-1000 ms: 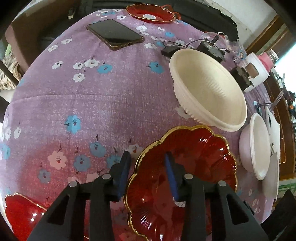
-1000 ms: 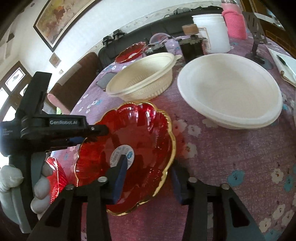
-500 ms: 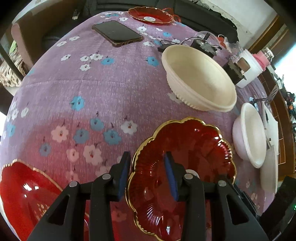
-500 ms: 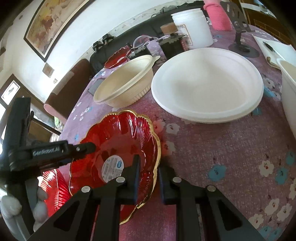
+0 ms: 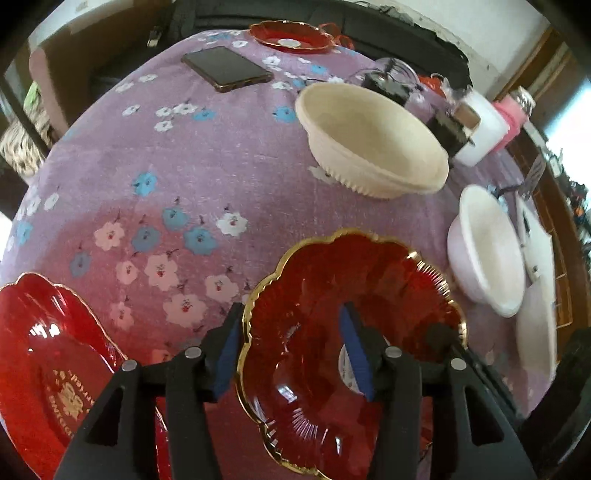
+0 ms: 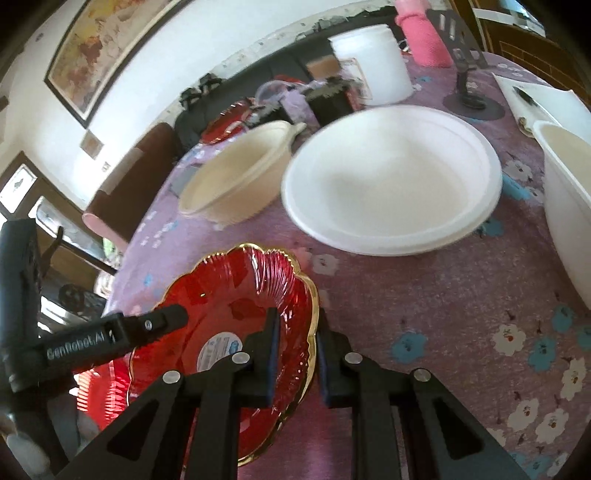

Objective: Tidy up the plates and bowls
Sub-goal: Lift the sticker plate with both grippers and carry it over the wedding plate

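A red scalloped plate with a gold rim (image 5: pixel 332 295) hangs tilted just above the purple floral tablecloth (image 5: pixel 177 155). My right gripper (image 6: pixel 295 343) is shut on this plate's (image 6: pixel 229 299) near right rim. My left gripper (image 5: pixel 290 350) straddles the opposite rim; its jaws are opening and the pads (image 5: pixel 227 347) stand just off the rim. In the right wrist view one left finger (image 6: pixel 162 321) reaches over the plate. A second red plate with gold lettering (image 5: pixel 48 362) lies at lower left, partly under the left gripper.
A ribbed cream bowl (image 5: pixel 373 140) and a white bowl (image 5: pixel 484 251) stand beyond the held plate. A wide white plate (image 6: pixel 391 177), another white bowl (image 6: pixel 565 206), a white tub (image 6: pixel 373 66), a phone (image 5: pixel 227 68) and a far red plate (image 5: pixel 291 35) share the table.
My right gripper closed on the red plate's rim. The left jaws have widened off the opposite rim. The plate has shifted left, and the second red plate came into the left wrist view.
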The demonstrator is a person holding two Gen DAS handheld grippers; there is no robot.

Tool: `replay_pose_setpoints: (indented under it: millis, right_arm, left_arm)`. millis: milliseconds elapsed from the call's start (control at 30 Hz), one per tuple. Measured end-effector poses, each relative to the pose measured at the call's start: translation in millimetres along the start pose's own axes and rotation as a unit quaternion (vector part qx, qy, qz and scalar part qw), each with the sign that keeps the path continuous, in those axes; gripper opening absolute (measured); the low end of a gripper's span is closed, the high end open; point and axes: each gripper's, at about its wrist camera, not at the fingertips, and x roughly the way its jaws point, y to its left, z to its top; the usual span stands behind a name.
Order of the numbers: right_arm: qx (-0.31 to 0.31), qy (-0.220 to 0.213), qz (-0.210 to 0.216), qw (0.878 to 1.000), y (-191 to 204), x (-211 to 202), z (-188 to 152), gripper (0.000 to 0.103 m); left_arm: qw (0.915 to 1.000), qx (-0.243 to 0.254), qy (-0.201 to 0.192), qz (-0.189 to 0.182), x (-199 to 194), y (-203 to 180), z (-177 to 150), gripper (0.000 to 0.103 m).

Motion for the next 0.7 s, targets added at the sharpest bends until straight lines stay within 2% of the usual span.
replay_pose_setpoints:
  millis: [200, 333, 367, 467, 567, 700]
  right_arm:
    - [-0.004, 0.003, -0.012, 1.000, 0.7, -0.4, 0.6, 0.025]
    - [-0.004, 0.000, -0.013, 1.000, 1.1, -1.7, -1.2, 0.024]
    - [-0.003, -0.001, -0.014, 1.000, 1.7, -1.9, -1.2, 0.023]
    - [0.004, -0.025, -0.006, 1.000, 1.8, -12.4, 0.7, 0.021]
    - [-0.003, -0.048, -0.003, 0.999, 6.6, -23.4, 2.6, 0.020]
    - [-0.005, -0.058, 0.008, 0.998, 9.8, -30.6, 4.3, 0.020]
  left_arm:
    - [0.9999, 0.004, 0.010, 0.008, 12.1, -4.0, 0.1, 0.050]
    - [0.9998, 0.011, 0.005, 0.016, 12.7, -6.9, 1.6, 0.050]
    - [0.9997, 0.012, 0.003, 0.019, 12.8, -6.6, 1.6, 0.047]
    - [0.9999, 0.005, 0.004, 0.016, 12.2, -4.2, 0.8, 0.041]
    - [1.0000, 0.000, 0.002, 0.004, 6.9, -4.7, -4.0, 0.041]
    - [0.9998, -0.003, -0.022, 0.001, -6.6, -5.0, -9.9, 0.041]
